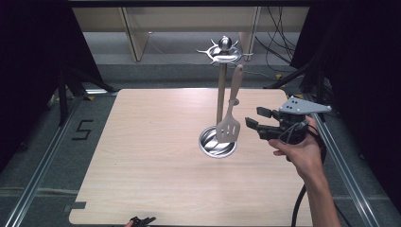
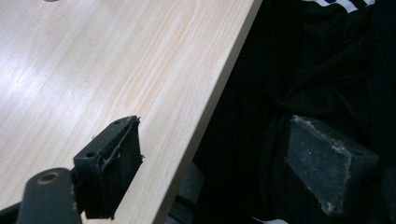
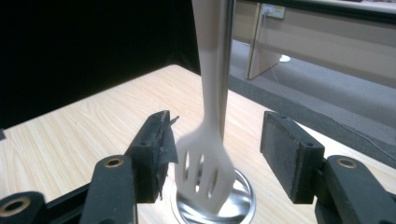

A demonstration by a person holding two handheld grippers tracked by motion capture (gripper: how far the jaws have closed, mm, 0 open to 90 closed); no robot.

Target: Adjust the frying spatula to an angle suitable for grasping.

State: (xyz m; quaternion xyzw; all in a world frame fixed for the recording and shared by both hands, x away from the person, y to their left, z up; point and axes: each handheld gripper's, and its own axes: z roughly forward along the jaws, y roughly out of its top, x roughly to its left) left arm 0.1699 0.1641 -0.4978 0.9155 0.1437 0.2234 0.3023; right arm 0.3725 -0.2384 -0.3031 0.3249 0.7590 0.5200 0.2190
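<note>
black jaws of the right claw (image 3: 215,154), nearest the lens in the right gripper view, stand apart with nothing pressed between their pads; the spatula's slotted head hangs just beyond and between them, untouched.

wooden table (image 1: 156,165): spreads beneath and ahead of the right claw (image 1: 253,124); its near edge runs between the jaws of the left claw (image 2: 215,163).

metal stand (image 1: 221,90): upright pole on a round shiny base (image 1: 215,145), directly ahead of the right claw, topped by a ring of hooks (image 1: 222,53).

pale spatula (image 1: 231,111): hangs from a hook by its handle, blade down just above the base, just ahead of the right claw's tips.

left claw: jaws apart and empty, at the table's near edge, well apart from the stand.

progress, as judged: the spatula already hangs on the stand and the right claw's grip is off it, so the hanging looks done; what seems left is to draw the claw clear without knocking the blade.
</note>
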